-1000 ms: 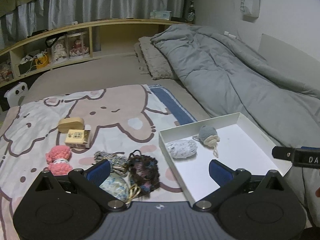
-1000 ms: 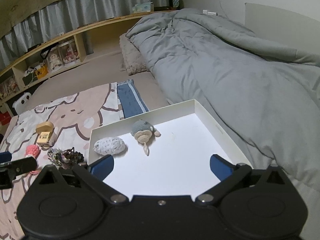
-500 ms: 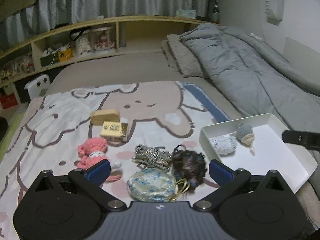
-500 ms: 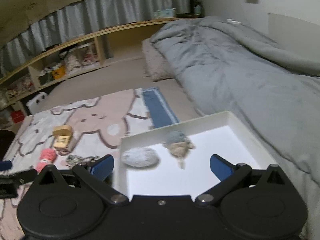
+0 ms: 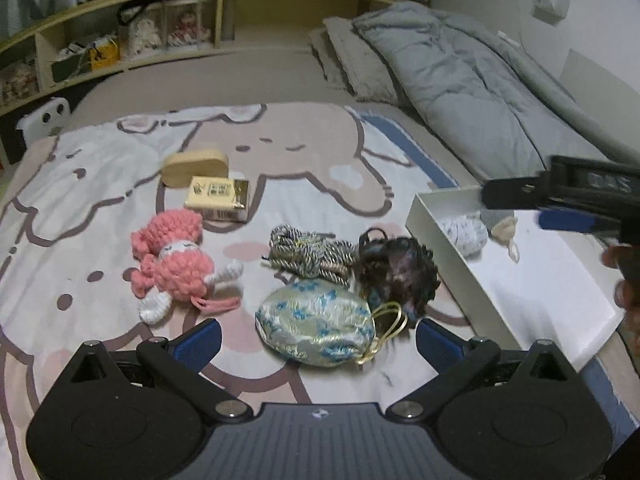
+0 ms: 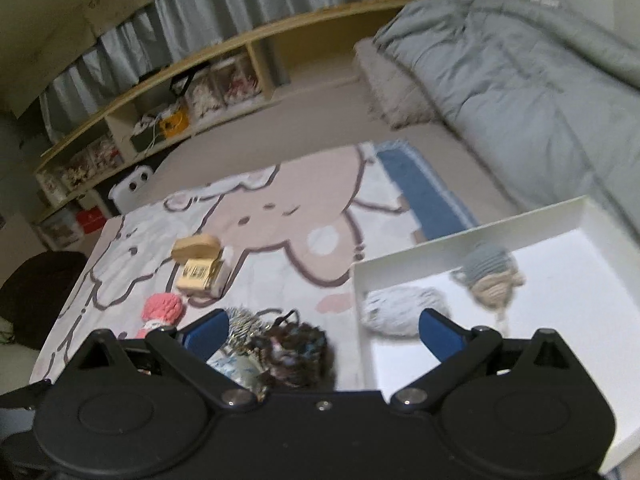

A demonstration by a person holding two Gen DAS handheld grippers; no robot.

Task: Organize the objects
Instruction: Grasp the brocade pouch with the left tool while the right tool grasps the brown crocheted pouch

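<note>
My left gripper (image 5: 316, 340) is open and empty, just above a floral silk pouch (image 5: 316, 322) on the cartoon blanket (image 5: 100, 184). Around it lie a pink crochet doll (image 5: 176, 260), a silver braided cord (image 5: 310, 254), a dark scrunchie (image 5: 396, 272), a yellow card box (image 5: 218, 198) and a tan oval case (image 5: 196, 166). A white tray (image 5: 444, 240) at right holds a pale yarn ball (image 5: 466, 234) and a grey crochet toy (image 5: 502, 224). My right gripper (image 6: 324, 330) is open and empty, straddling the scrunchie (image 6: 294, 350) and the tray's left wall (image 6: 360, 304).
A grey duvet (image 5: 460, 80) and a pillow (image 5: 356, 64) lie at the back right. A wooden shelf (image 5: 120, 40) with dolls and boxes runs along the far side. A white stool (image 5: 42, 118) stands beyond the bed's left corner.
Both grippers have swung left, away from the tray and toward the loose objects on the blanket. The left gripper has come in closer over the floral pouch. Both stay open.
</note>
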